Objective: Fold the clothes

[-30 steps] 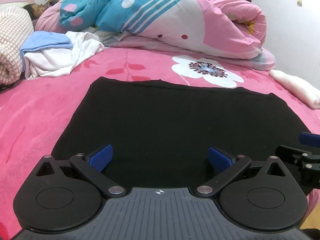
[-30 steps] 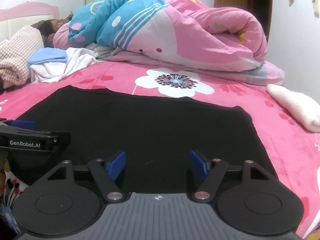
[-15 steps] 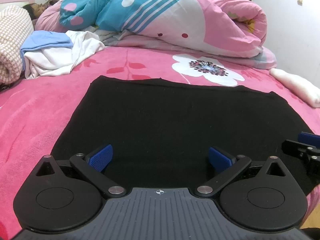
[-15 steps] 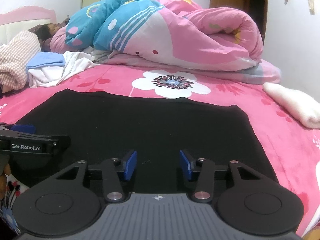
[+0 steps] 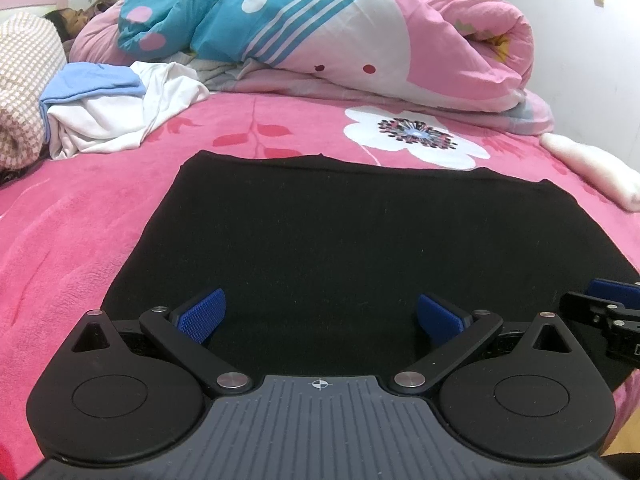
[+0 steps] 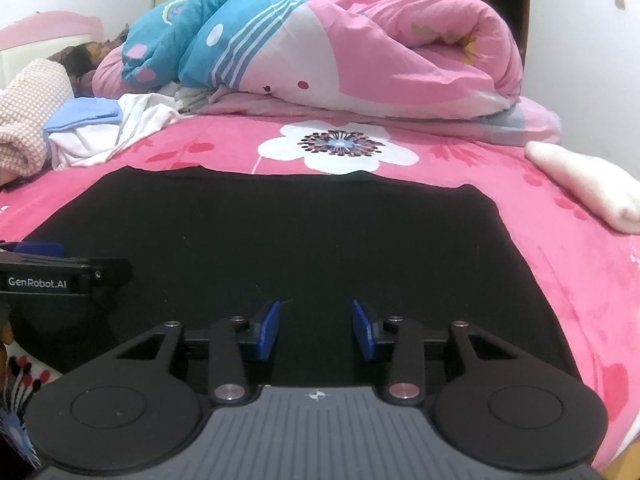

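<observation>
A black garment (image 5: 340, 232) lies spread flat on the pink flowered bedspread (image 5: 72, 216). My left gripper (image 5: 320, 316) stands open wide over the garment's near edge, towards its left side, its blue pads (image 5: 200, 314) far apart. My right gripper (image 6: 316, 330) hovers over the near edge of the same garment (image 6: 280, 240), further right. Its jaws are closing, with a gap still between the blue pads (image 6: 268, 330) and only the flat cloth below them. Each gripper shows at the side of the other's view: the right gripper (image 5: 612, 304) and the left gripper (image 6: 60, 276).
A bundled pink and blue quilt (image 5: 340, 28) fills the far end of the bed. White and blue clothes (image 5: 112, 116) are piled at the far left beside a checked blanket (image 5: 24, 92). A person (image 6: 84, 60) lies at the headboard. A white rolled cloth (image 6: 588, 184) rests by the right wall.
The right gripper's pads have drawn much closer together. The left gripper has stayed still and wide open. The garment has not moved.
</observation>
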Available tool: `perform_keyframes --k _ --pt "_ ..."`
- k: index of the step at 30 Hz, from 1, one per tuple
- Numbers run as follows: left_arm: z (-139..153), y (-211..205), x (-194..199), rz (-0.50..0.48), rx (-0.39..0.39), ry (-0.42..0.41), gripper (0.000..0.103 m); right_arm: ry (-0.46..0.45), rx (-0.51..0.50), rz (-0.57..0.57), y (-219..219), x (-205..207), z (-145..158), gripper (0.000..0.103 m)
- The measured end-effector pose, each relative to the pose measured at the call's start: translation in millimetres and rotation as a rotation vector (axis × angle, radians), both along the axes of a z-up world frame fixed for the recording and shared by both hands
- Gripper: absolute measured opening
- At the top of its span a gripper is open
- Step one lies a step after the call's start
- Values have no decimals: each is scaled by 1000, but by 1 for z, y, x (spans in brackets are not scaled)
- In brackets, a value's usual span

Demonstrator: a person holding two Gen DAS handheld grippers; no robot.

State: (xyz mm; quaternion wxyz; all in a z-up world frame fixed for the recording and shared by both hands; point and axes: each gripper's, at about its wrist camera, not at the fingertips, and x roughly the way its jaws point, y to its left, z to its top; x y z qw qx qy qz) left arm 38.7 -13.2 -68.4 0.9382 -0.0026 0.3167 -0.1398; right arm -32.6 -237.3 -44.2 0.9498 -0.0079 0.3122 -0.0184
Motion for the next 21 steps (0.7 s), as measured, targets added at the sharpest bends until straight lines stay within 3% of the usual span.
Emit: perform_keyframes --k 21 --pt "-1 1 0 -2 9 -2 103 17 -34 8 4 1 -5 43"
